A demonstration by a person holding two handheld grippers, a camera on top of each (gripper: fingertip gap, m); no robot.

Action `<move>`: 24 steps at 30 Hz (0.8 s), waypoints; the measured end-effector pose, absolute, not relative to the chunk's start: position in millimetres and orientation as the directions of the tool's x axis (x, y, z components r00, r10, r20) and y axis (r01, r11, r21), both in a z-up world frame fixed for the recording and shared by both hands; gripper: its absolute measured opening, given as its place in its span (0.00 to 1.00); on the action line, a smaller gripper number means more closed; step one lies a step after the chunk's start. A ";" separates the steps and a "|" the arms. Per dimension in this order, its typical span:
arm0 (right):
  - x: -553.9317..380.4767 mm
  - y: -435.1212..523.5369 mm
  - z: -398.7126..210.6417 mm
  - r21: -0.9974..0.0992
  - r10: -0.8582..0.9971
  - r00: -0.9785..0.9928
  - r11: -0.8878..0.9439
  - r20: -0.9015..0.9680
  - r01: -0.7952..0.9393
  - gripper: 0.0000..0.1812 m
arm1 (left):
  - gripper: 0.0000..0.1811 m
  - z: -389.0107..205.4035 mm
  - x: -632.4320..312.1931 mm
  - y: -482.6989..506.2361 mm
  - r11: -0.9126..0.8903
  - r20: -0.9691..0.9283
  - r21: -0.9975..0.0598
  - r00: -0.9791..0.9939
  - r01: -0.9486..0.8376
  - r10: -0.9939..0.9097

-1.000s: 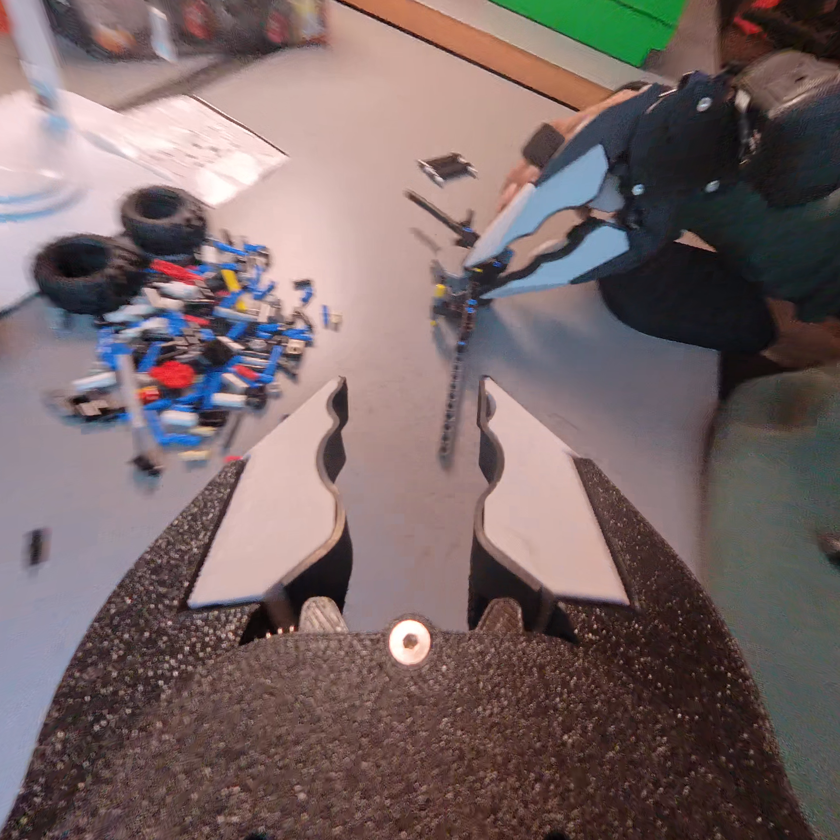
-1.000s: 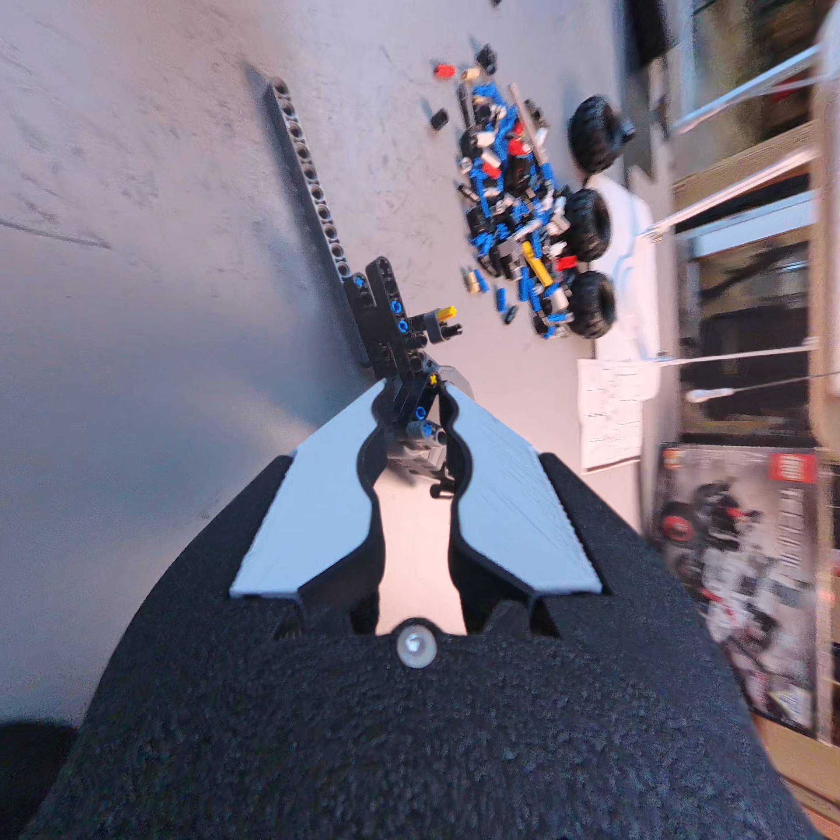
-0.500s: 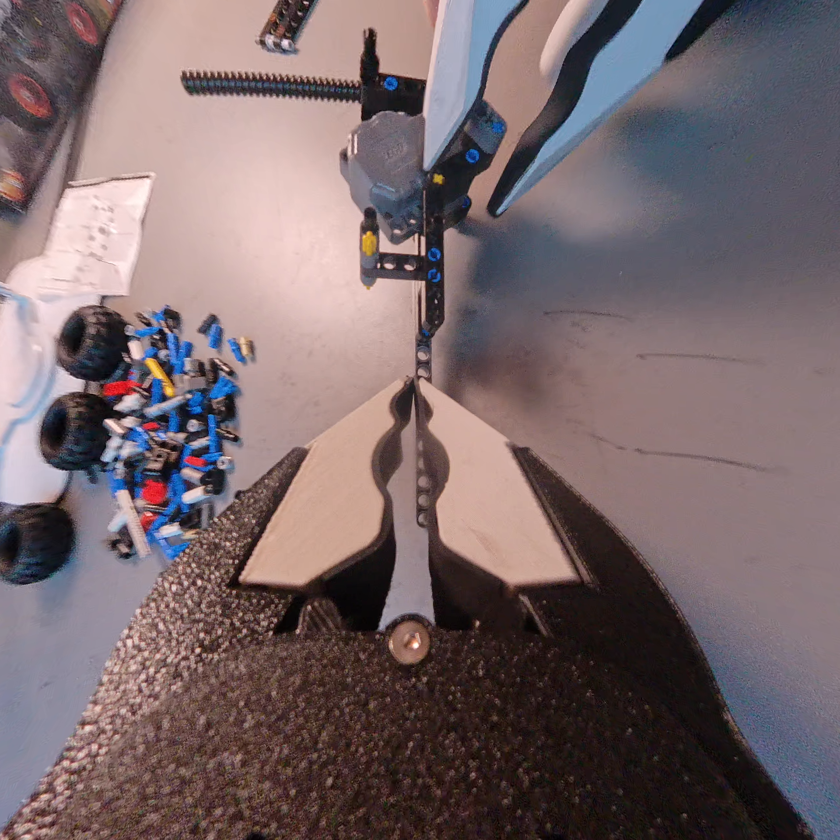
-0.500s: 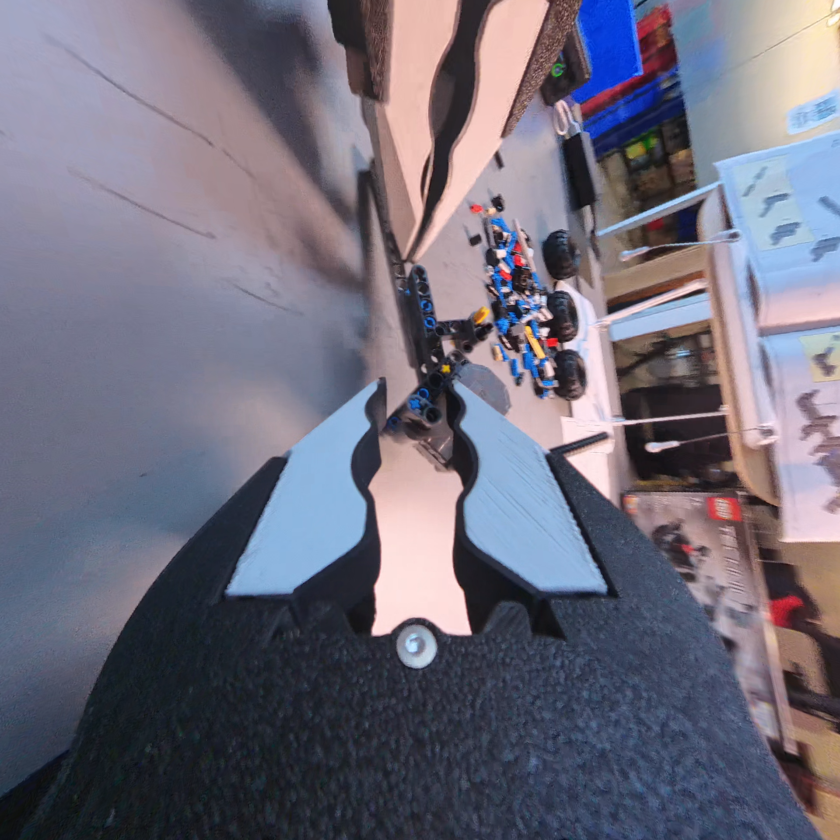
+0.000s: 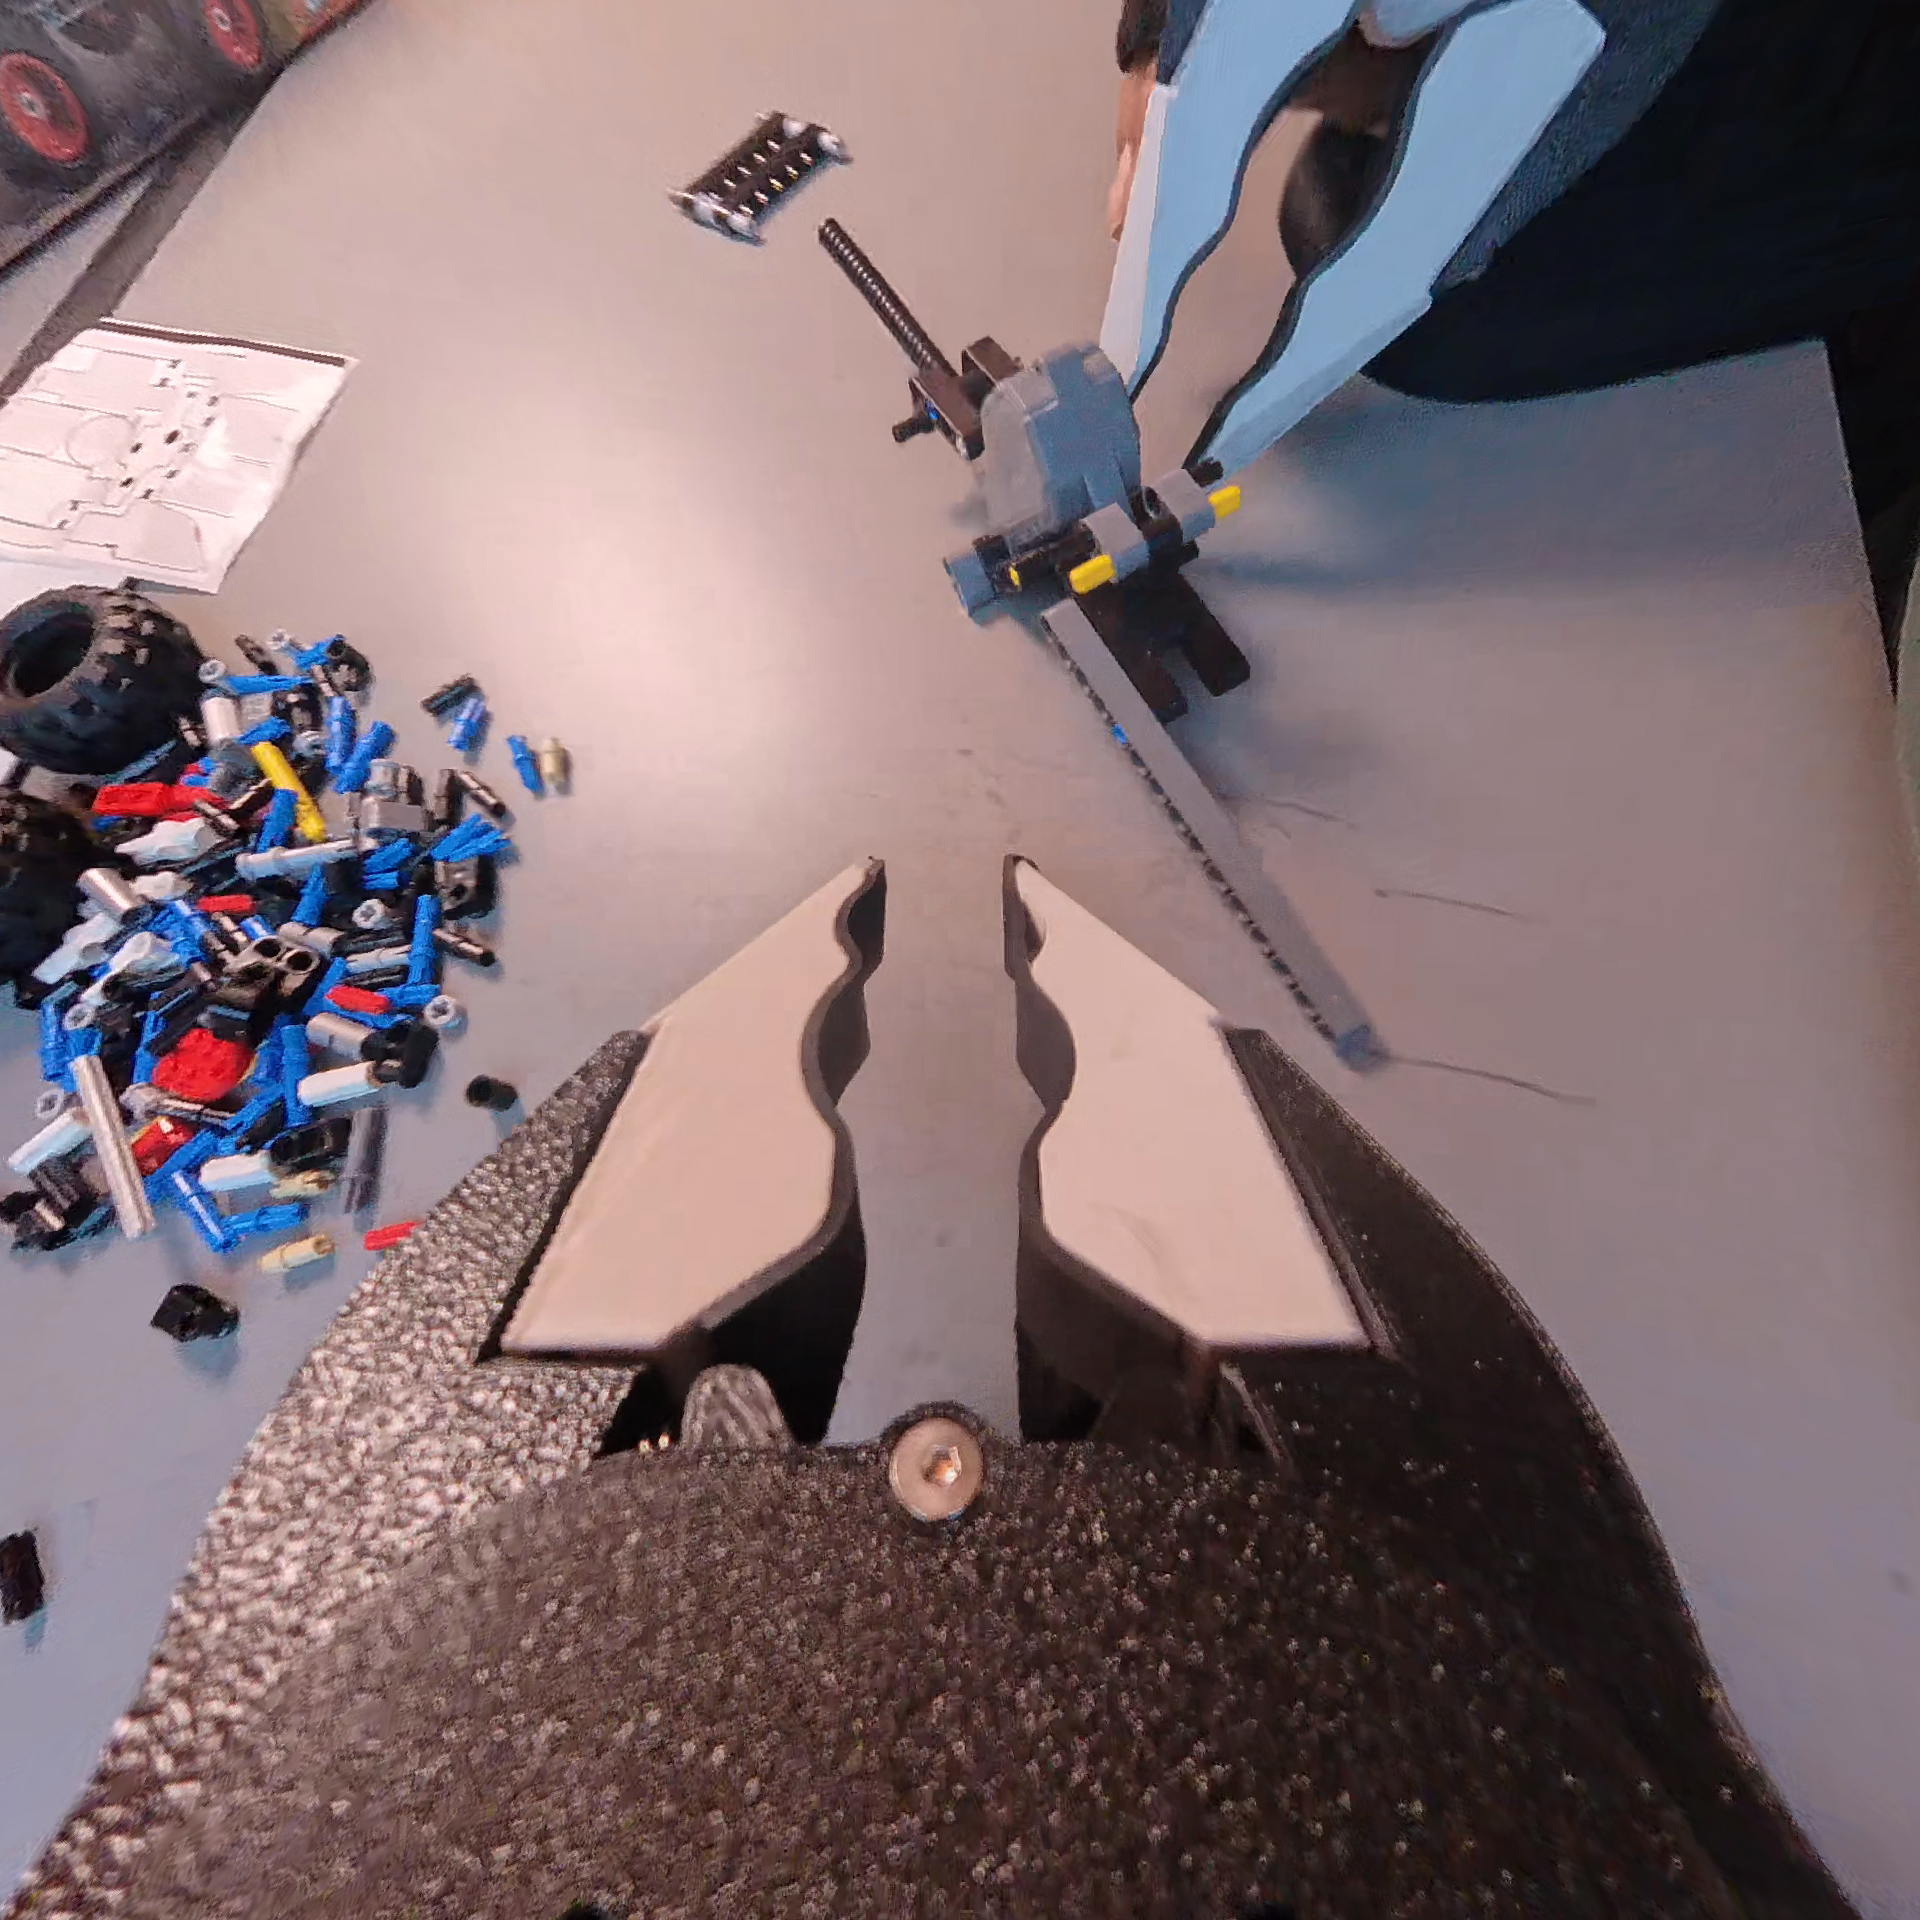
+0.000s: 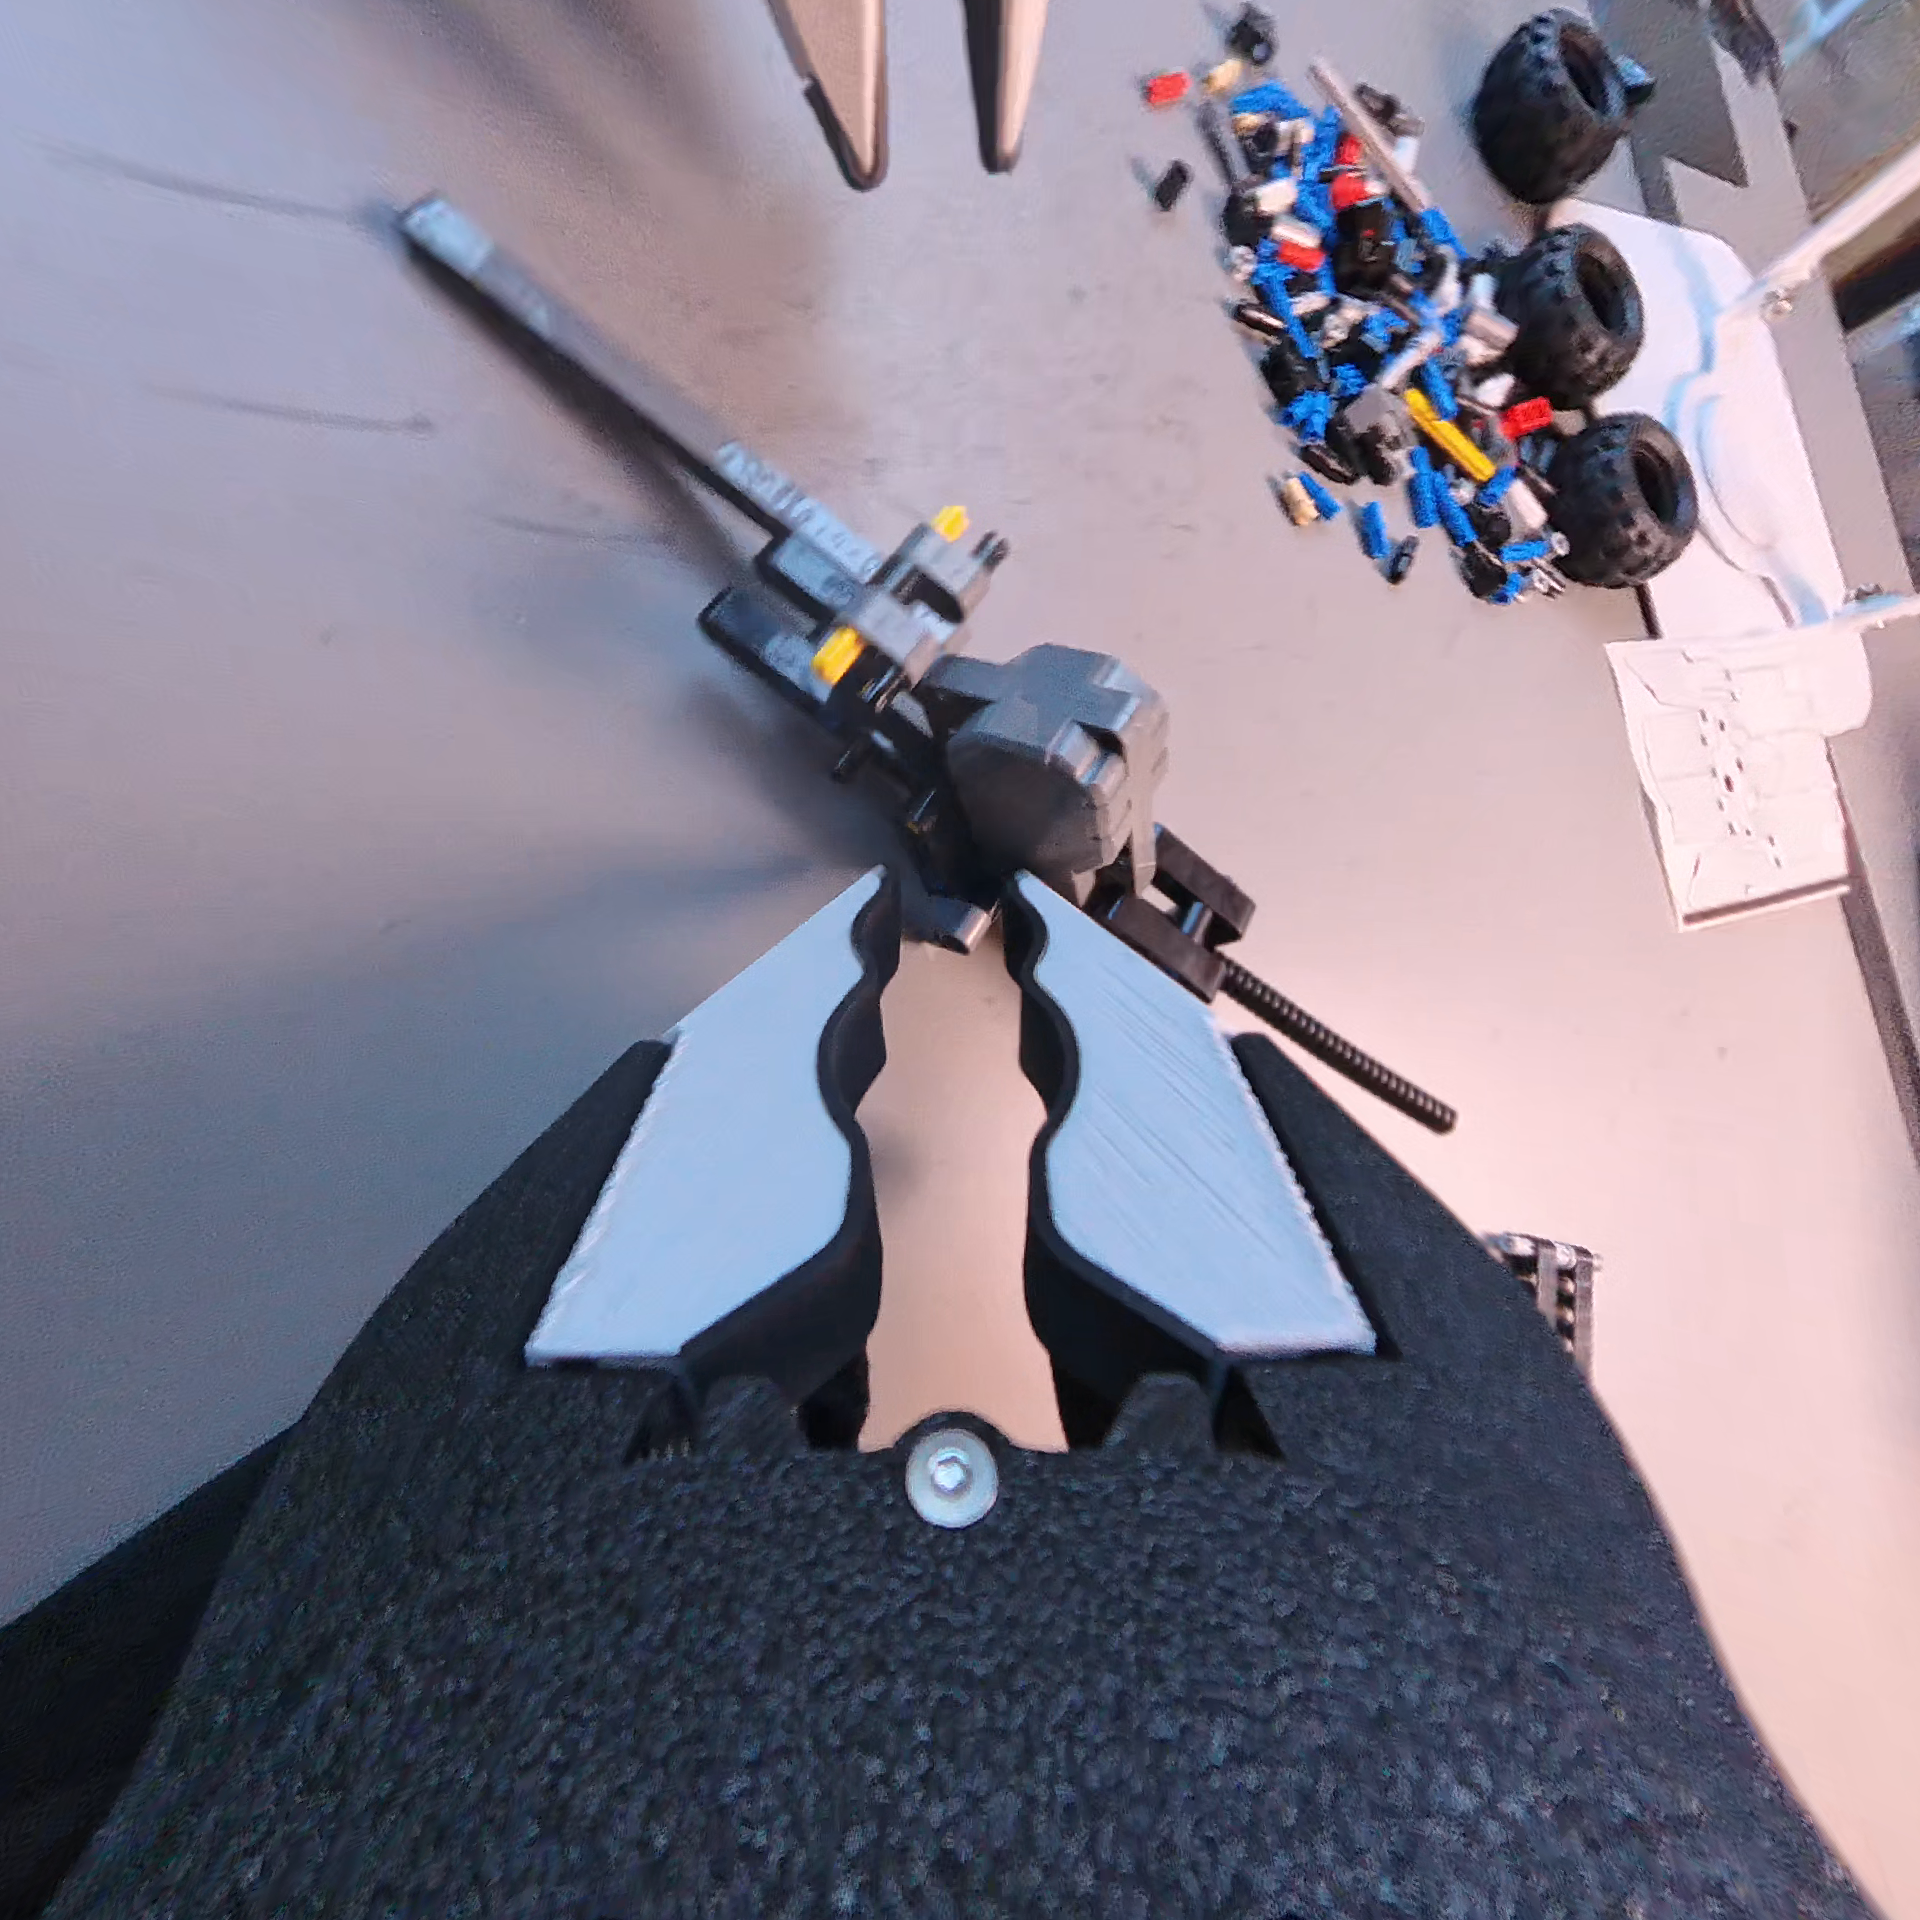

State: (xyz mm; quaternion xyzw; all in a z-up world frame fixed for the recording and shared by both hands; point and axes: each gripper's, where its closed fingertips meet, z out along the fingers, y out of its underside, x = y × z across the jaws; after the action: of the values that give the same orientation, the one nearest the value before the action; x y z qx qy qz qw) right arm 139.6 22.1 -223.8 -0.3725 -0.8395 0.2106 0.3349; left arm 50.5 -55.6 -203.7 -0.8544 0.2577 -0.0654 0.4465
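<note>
My left gripper (image 5: 943, 894) hangs over the grey worktop (image 5: 644, 540) with its two fingers apart and nothing between them. Just beyond its right finger lies the half-built assembly of grey and black toy-brick beams with yellow pins (image 5: 1091, 520); its long grey beam runs back toward me. My right gripper (image 5: 1169, 421) stands at the assembly's far end, fingers spread. Well to the assembly's left sits a pile of small blue, black and red brick parts (image 5: 260, 935), with black knobbly tyres (image 5: 73, 675) and a white printed sheet (image 5: 156, 447) beyond it.

Two claws show: the left claw (image 5: 943, 883) and the right claw (image 6: 943, 894). On the counter (image 5: 644, 540) lie three tyres (image 6: 1581, 303) at 1 o'clock in the right view, one heap of small parts (image 5: 249, 935), one paper sheet (image 5: 156, 447), one built assembly (image 5: 1081, 499) and one small black rack piece (image 5: 764, 175).
</note>
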 end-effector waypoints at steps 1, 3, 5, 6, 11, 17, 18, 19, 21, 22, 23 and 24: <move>134.5 26.6 -220.0 -0.623 0.784 -0.472 0.613 0.402 0.487 0.10 | 0.12 -198.9 44.1 -53.4 -0.466 -0.104 -0.813 0.874 -0.350 -0.474; 123.9 41.3 -218.2 -0.615 0.798 -0.415 0.602 0.438 0.509 0.11 | 0.12 -190.7 29.3 -49.0 -0.461 -0.079 -0.839 0.904 -0.287 -0.420; 117.4 57.0 -221.8 -0.565 0.785 -0.382 0.617 0.488 0.548 0.11 | 0.13 -183.4 14.5 -45.5 -0.452 -0.062 -0.860 0.928 -0.236 -0.367; 114.4 60.1 -219.6 -0.567 0.787 -0.368 0.613 0.494 0.549 0.11 | 0.13 -179.8 7.2 -44.3 -0.446 -0.057 -0.869 0.938 -0.215 -0.342; 104.6 92.9 -185.4 -0.635 0.827 -0.237 0.548 0.511 0.544 0.13 | 0.16 -150.3 -38.8 -34.5 -0.368 -0.089 -0.917 0.979 -0.153 -0.185; 70.7 110.7 -124.7 -0.891 0.949 -0.045 0.310 0.313 0.332 0.23 | 0.25 -79.8 -136.7 4.2 -0.183 -0.148 -0.975 0.984 -0.128 0.096; 65.3 108.9 -119.0 -0.918 0.964 -0.037 0.262 0.263 0.299 0.24 | 0.28 -68.2 -155.6 13.5 -0.155 -0.163 -0.978 0.976 -0.141 0.144; 60.3 106.4 -114.9 -0.936 0.974 -0.033 0.223 0.222 0.272 0.25 | 0.31 -58.1 -175.7 23.0 -0.136 -0.183 -0.978 0.963 -0.158 0.199; 52.5 102.7 -112.3 -0.946 0.980 -0.033 0.196 0.195 0.257 0.28 | 0.39 -42.2 -213.8 41.8 -0.109 -0.205 -0.978 0.931 -0.180 0.302; 50.0 102.1 -112.4 -0.944 0.978 -0.031 0.205 0.204 0.260 0.30 | 0.43 -36.0 -229.9 50.5 -0.093 -0.199 -0.980 0.918 -0.177 0.344; 48.3 101.3 -112.7 -0.939 0.975 -0.034 0.222 0.221 0.264 0.30 | 0.46 -31.0 -243.6 58.4 -0.074 -0.184 -0.983 0.906 -0.168 0.381; 47.1 100.7 -113.2 -0.934 0.971 -0.036 0.236 0.235 0.267 0.31 | 0.48 -27.9 -254.6 65.8 -0.058 -0.170 -0.985 0.896 -0.161 0.409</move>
State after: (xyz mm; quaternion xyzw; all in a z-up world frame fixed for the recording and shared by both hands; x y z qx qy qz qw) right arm 47.1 100.7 -113.2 -0.4992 -0.6203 0.3648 0.4826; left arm -254.6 65.8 -27.9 -0.6967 -0.0893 0.2095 0.6803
